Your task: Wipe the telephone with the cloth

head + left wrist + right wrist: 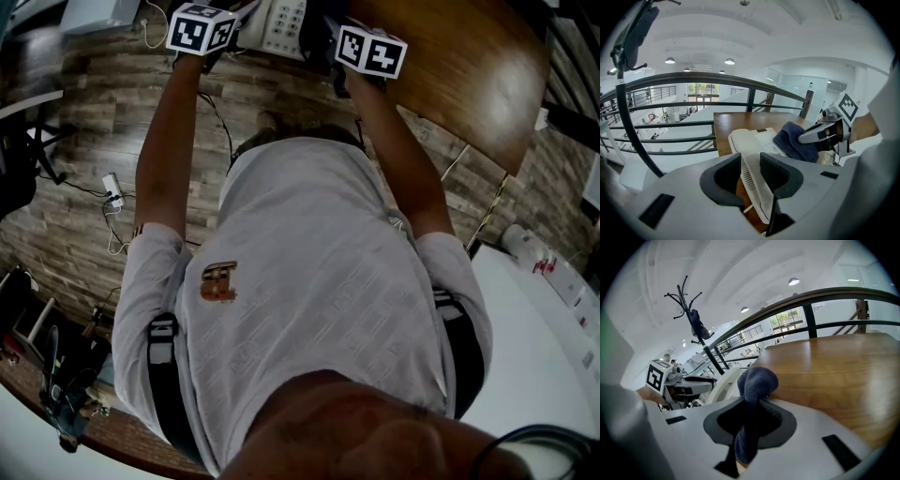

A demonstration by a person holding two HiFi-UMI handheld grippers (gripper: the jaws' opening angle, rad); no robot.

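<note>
At the top centre of the head view, the white telephone (281, 23) sits at the edge of a brown wooden table (469, 66), between the marker cubes of the two grippers. Both of the person's bare arms reach up the frame toward it. A white shirt (319, 309) fills the middle of the view, and plank floor (84, 187) shows at the left.

The left gripper (751, 172) is clenched on the telephone. In the left gripper view, at lower centre, its two dark pads close on the phone's side edge, and the vent slits of that edge run up between them. The phone's body stretches away toward the middle of the frame. The dark blue cloth (794, 140) lies on top of the phone at centre right, with the other gripper's jaws on it.

The right gripper (752, 411) grasps the cloth. In the right gripper view the fabric is pinched between the jaws at lower centre. A rounded wad bulges past the tips and a tail hangs toward the bottom edge. The wad sits against the phone's white edge, just left of centre.

A dark railing (693, 79) curves beyond the table, and a coat stand (691, 319) rises at the upper left of the right gripper view.
</note>
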